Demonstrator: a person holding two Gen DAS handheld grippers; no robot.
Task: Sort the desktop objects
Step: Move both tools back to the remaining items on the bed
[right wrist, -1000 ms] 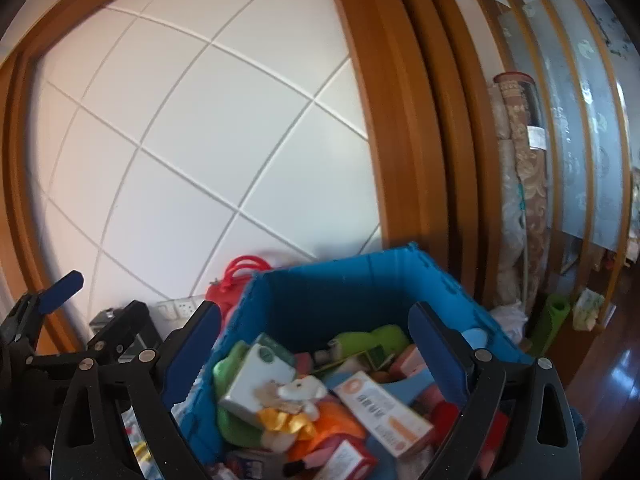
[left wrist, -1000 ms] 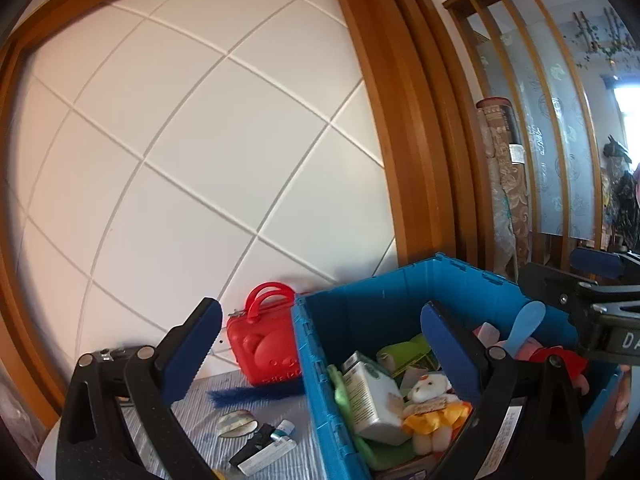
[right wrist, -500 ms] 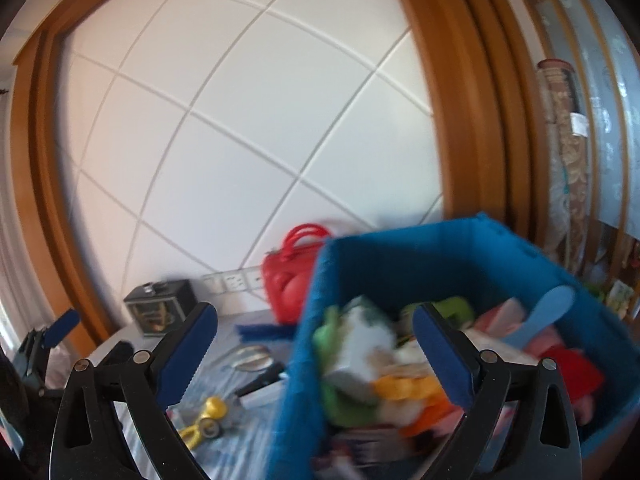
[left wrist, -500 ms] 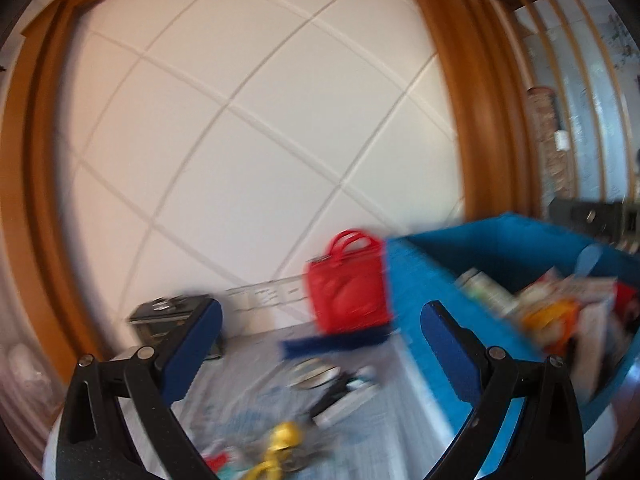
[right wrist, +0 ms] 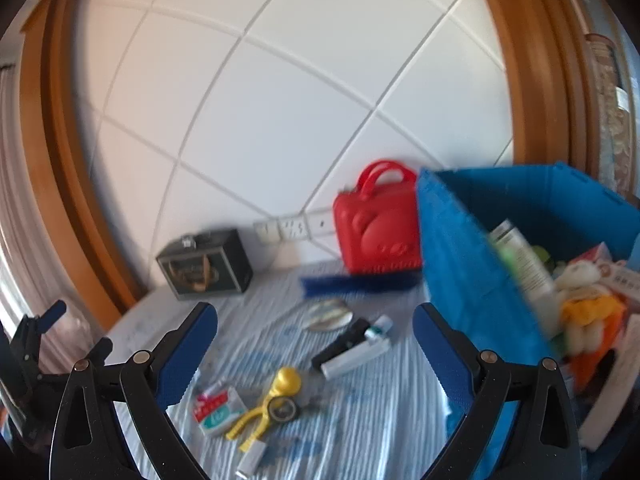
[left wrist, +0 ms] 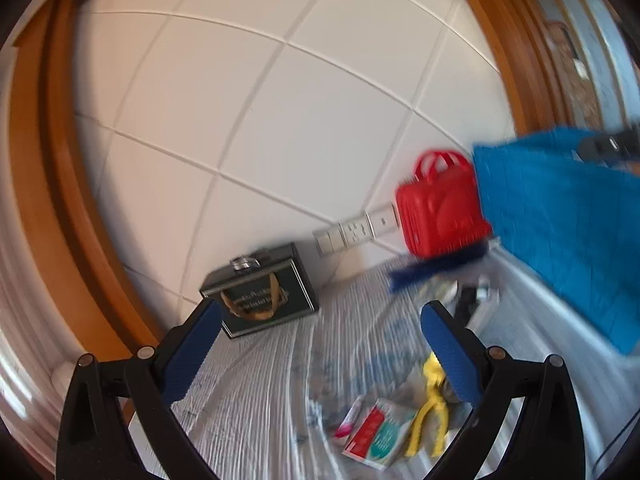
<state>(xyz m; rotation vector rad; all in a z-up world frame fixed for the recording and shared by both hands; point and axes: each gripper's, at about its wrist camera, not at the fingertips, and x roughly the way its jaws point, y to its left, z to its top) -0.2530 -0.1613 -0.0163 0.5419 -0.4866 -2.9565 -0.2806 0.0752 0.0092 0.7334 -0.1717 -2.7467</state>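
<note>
Loose objects lie on a striped cloth: a yellow tool (right wrist: 268, 404), a red and teal packet (right wrist: 218, 406), a black and white stapler-like item (right wrist: 352, 346), a shell-like dish (right wrist: 328, 314) and a blue brush (right wrist: 360, 282). The yellow tool (left wrist: 426, 408) and the packet (left wrist: 378, 434) also show in the left wrist view. A blue crate (right wrist: 480, 264) full of toys and boxes stands at the right. My right gripper (right wrist: 314, 344) is open and empty above the cloth. My left gripper (left wrist: 320, 344) is open and empty; it shows at the far left of the right view (right wrist: 36, 336).
A red bear-faced case (right wrist: 376, 232) stands against the white tiled wall beside the crate. A dark box (right wrist: 204, 266) sits at the back left, with wall sockets (right wrist: 296, 226) behind. A wooden frame (right wrist: 60, 152) borders the wall.
Both grippers have swung left and tilted down, away from the crate, bringing the cloth and its loose objects into view. Both stay open and empty.
</note>
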